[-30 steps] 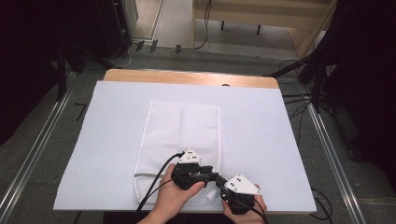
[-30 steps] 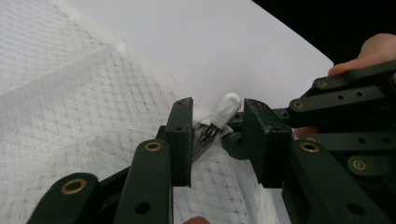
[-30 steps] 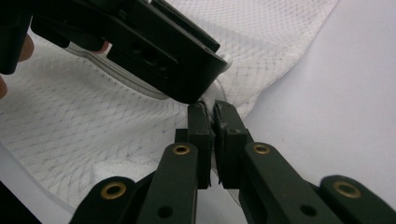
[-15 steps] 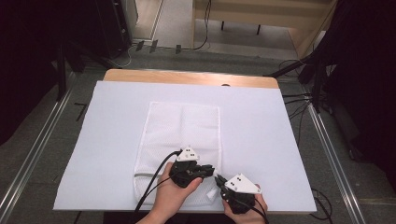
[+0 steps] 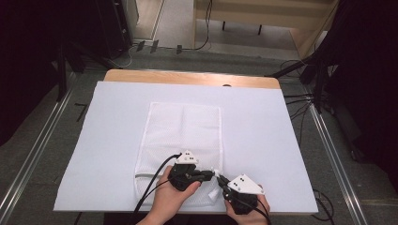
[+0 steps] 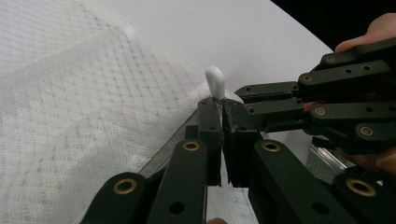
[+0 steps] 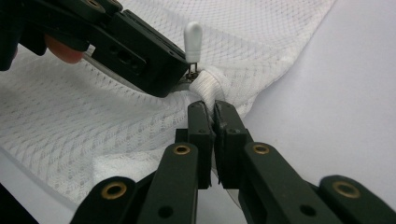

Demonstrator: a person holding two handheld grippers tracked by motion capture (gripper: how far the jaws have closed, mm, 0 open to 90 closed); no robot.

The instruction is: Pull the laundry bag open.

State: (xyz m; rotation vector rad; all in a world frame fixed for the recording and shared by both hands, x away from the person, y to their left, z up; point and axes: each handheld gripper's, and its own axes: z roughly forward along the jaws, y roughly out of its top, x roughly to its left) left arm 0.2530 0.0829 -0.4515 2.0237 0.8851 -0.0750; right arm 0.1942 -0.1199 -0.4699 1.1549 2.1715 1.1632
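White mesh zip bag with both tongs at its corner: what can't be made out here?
- High view: white mesh zip bag, near edge hidden by the hands; left tongs and right tongs too small.
- Left gripper view: white zipper pull, base hidden behind the jaws.
- Right gripper view: white fabric tab, lower end hidden between the jaws.

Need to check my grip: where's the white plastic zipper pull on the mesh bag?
The white plastic zipper pull stands at the white mesh bag's near right corner, between the left gripper and the right gripper.

Wooden table (image 5: 187, 77) under a white cover (image 5: 263, 136); grey floor (image 5: 42, 140) with metal rails (image 5: 335, 159), loose cables (image 5: 300, 101), pale wooden furniture (image 5: 281, 14) behind.
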